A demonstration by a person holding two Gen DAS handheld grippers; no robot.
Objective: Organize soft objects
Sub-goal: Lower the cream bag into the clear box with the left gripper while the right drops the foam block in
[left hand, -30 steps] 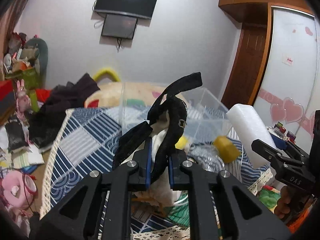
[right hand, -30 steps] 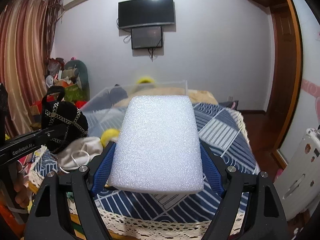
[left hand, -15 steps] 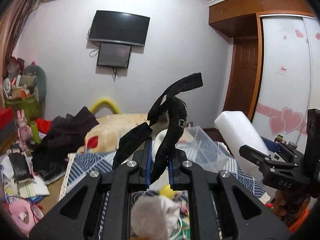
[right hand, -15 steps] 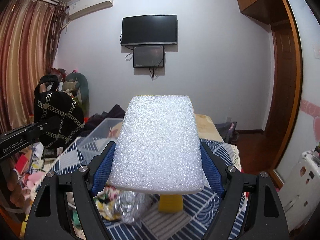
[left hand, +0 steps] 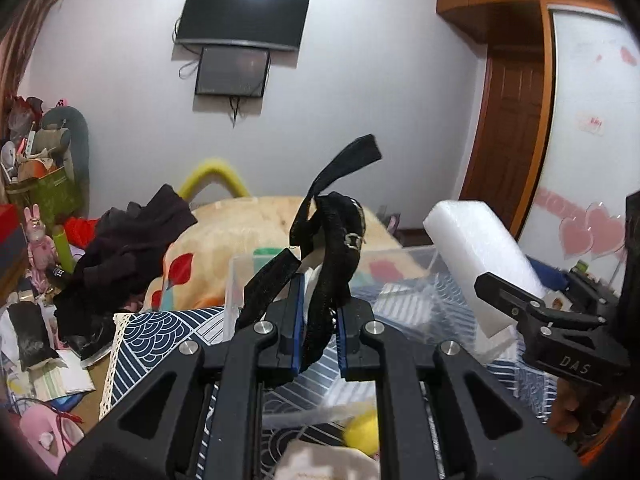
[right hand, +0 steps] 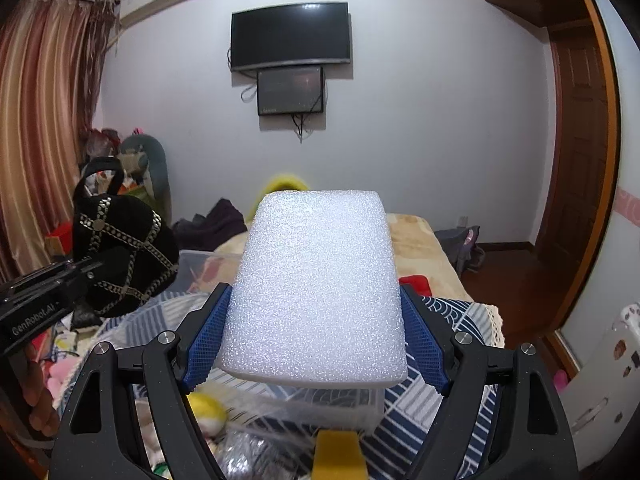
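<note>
Left gripper (left hand: 318, 322) tight on black bag (left hand: 338, 256), right gripper (right hand: 316, 340) tight on foam (right hand: 316, 292); both now lower, just above bin (left hand: 400, 258) rim.

Both views have dipped since half a second ago. The clear bin (left hand: 404, 264) now sits closer, behind the bag (left hand: 340, 264) and under the foam (right hand: 316, 300).

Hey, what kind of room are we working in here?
Most likely a lived-in bedroom: a bed under a beige blanket and blue patterned quilt, a wall-mounted TV opposite, and a built-in wardrobe beside a wooden door.
</note>
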